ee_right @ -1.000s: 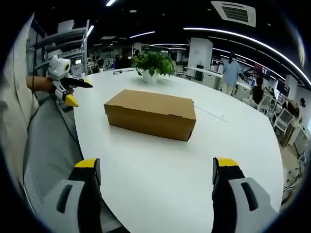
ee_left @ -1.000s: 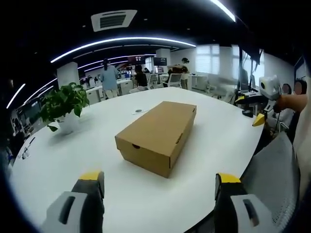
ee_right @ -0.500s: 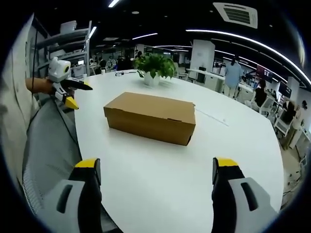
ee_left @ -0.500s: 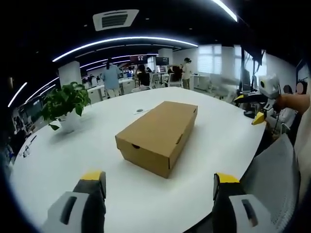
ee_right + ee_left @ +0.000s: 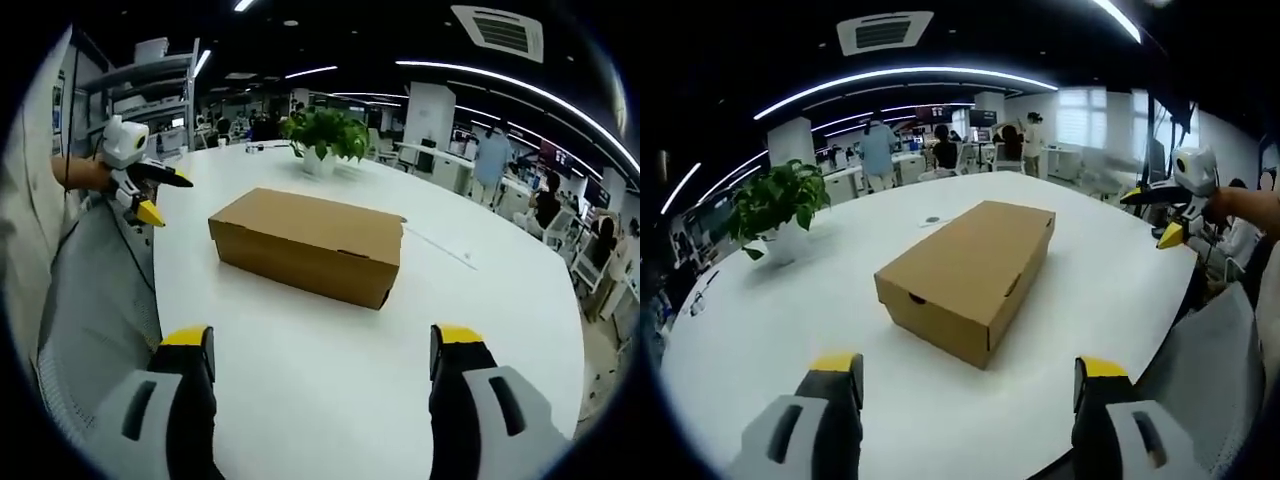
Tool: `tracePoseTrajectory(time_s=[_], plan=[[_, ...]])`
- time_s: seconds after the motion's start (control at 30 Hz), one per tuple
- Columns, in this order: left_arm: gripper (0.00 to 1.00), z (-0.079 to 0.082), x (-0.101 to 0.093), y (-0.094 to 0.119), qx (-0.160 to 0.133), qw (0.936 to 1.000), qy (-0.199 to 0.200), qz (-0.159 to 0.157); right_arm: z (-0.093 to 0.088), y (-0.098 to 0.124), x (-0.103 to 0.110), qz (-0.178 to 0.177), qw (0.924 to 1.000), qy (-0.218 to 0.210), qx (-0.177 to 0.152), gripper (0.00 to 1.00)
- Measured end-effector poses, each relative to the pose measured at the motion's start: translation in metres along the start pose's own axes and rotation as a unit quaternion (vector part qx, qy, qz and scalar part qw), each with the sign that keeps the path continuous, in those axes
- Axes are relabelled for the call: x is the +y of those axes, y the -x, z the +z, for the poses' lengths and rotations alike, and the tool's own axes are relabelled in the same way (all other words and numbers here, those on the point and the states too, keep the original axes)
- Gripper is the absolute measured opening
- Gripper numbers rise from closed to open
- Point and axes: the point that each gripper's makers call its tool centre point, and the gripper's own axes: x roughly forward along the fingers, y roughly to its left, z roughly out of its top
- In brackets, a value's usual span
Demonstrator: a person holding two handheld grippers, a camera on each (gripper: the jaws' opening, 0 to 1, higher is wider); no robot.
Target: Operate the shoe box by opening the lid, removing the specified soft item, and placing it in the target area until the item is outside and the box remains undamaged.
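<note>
A closed brown cardboard shoe box (image 5: 968, 266) (image 5: 308, 243) lies on the round white table (image 5: 790, 320) (image 5: 330, 380), its lid down. My left gripper (image 5: 965, 372) stands open at the table's near edge, short of the box, with nothing between its jaws. My right gripper (image 5: 320, 345) is open too, over the table's edge on the box's other long side, holding nothing. The left gripper shows at the left of the right gripper view (image 5: 135, 180), the right gripper at the right of the left gripper view (image 5: 1175, 205), each held in a hand.
A potted green plant (image 5: 775, 205) (image 5: 325, 135) stands on the table beyond the box. A grey chair back (image 5: 95, 300) (image 5: 1210, 360) sits at the table's edge. Desks, shelves and people fill the office behind.
Both views have crept slightly closer to the box, which looks a little larger. The box has stayed closed and in place. Both grippers remain open.
</note>
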Motion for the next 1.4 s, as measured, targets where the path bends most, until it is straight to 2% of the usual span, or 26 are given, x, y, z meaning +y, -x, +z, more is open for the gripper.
tracePoseTrajectory(time_s=[0.3, 0.6, 0.97, 1.23, 1.4], plan=[[0.84, -0.001, -0.001, -0.018, 0.005, 0.9999, -0.008, 0.007, 0.004, -0.015, -0.010, 0.018, 0.9995, 0.024, 0.006, 0.78], [0.81, -0.002, 0.000, -0.032, 0.005, 0.9997, 0.010, 0.023, 0.006, -0.030, -0.024, 0.030, 0.9986, 0.043, 0.008, 0.74], [0.78, 0.005, -0.007, -0.042, -0.008, 0.9989, 0.028, 0.038, 0.007, -0.052, -0.029, 0.054, 0.9973, 0.051, 0.004, 0.69], [0.77, 0.001, -0.015, -0.052, -0.005, 0.9986, 0.032, 0.043, -0.001, -0.069, -0.036, 0.074, 0.9949, 0.068, 0.012, 0.65], [0.77, 0.002, -0.013, -0.059, -0.007, 0.9980, 0.031, 0.055, -0.004, -0.084, -0.041, 0.085, 0.9932, 0.077, 0.020, 0.63]])
